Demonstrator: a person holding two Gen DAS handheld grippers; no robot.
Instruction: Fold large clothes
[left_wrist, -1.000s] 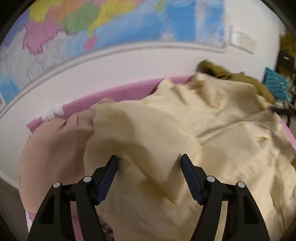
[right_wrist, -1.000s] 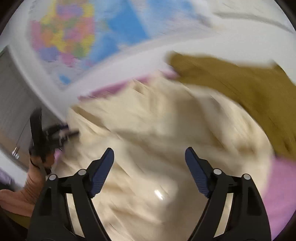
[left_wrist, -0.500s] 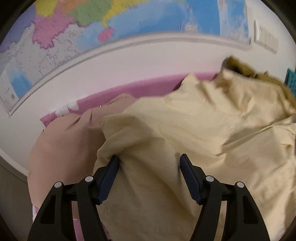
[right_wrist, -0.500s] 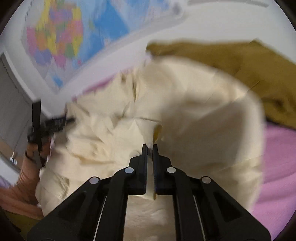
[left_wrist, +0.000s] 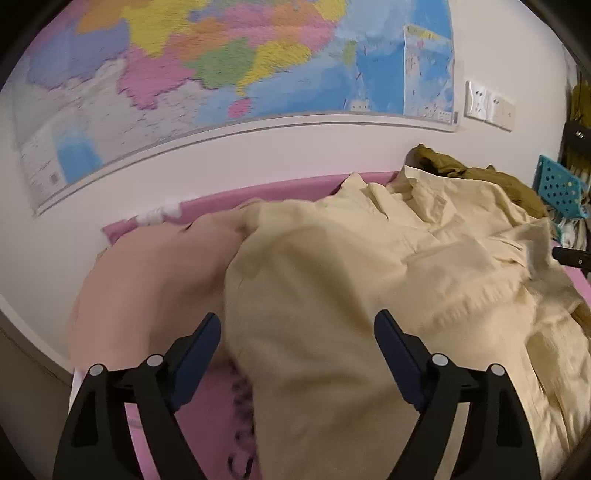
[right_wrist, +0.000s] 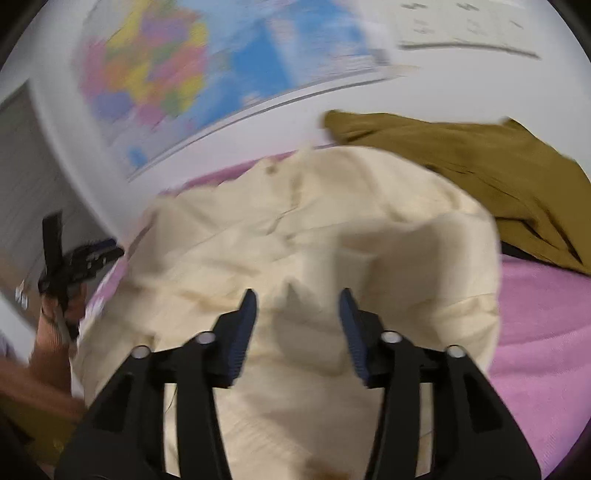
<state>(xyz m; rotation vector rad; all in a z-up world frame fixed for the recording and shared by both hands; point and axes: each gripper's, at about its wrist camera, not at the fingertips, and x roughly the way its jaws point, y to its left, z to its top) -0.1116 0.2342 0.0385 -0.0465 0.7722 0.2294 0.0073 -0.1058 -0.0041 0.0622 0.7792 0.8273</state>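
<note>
Fingers (left_wrist: 207, 343) of the left gripper (left_wrist: 297, 338) spread wide, the right gripper (right_wrist: 298, 317) parted too — neither pinches the cream shirt (left_wrist: 369, 295) heaped on the pink bed (right_wrist: 546, 332). Soft, light, floppy cloth — best grasped at collar or hem.

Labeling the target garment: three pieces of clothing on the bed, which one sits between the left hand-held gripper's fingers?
The cream shirt. Its bulge fills the gap of the open left hand-held gripper; the peach garment lies left, the olive one by the wall.
</note>
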